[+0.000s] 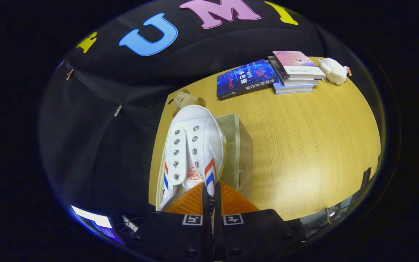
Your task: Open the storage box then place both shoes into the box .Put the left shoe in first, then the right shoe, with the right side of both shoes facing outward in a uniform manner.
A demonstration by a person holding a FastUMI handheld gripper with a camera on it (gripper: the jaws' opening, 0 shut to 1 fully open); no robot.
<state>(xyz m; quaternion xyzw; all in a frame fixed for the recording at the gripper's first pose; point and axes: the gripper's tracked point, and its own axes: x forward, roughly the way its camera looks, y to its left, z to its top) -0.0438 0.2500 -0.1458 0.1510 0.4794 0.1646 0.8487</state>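
Note:
My gripper point(211, 198) is shut on a white canvas shoe point(191, 145), pinching the thin rim by its opening between the two fingers. The shoe has red and blue side stripes and bare eyelets, and its toe points away from me. It hangs over the left part of a clear plastic storage box point(241, 145) that stands at the left edge of the wooden table point(304, 145). The shoe hides most of the box's inside, so I cannot tell whether anything lies in it.
A small brown plush toy point(184, 98) sits just beyond the shoe's toe. Farther back lie a blue book point(246, 78), a stack of books point(295, 71) and a white plush toy point(333, 71). A lit screen point(95, 220) glows below the table's left edge.

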